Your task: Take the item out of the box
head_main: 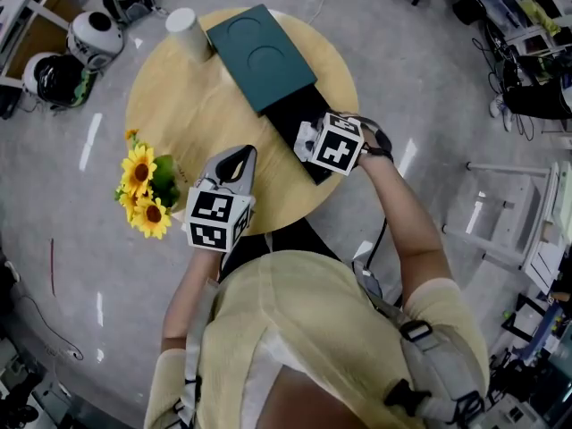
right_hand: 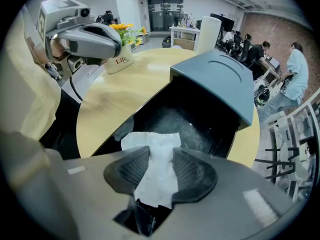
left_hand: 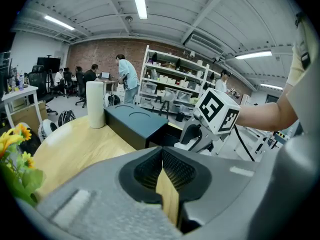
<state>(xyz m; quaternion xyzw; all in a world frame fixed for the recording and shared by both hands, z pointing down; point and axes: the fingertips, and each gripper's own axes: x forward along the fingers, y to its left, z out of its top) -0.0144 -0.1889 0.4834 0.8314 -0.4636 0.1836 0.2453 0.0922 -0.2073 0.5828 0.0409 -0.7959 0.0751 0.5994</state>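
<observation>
White tissue [right_hand: 150,140] lay between the right gripper's [right_hand: 160,153] closing jaws, lower centre, for pulling from the box [right_hand: 220,79]; the left gripper [left_hand: 161,157] waited, jaws together.

Head view looks steeply down on the desk [head_main: 179,105]. Gripper views sit low and close, facing each other; all share the box [head_main: 259,56]

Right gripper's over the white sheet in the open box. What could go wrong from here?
1. Right gripper: jaws closing on only the near end of the thin white sheet; it could slip or tear.
2. Left gripper is shut and off the box, so the pull might drag the box along the table.
</observation>
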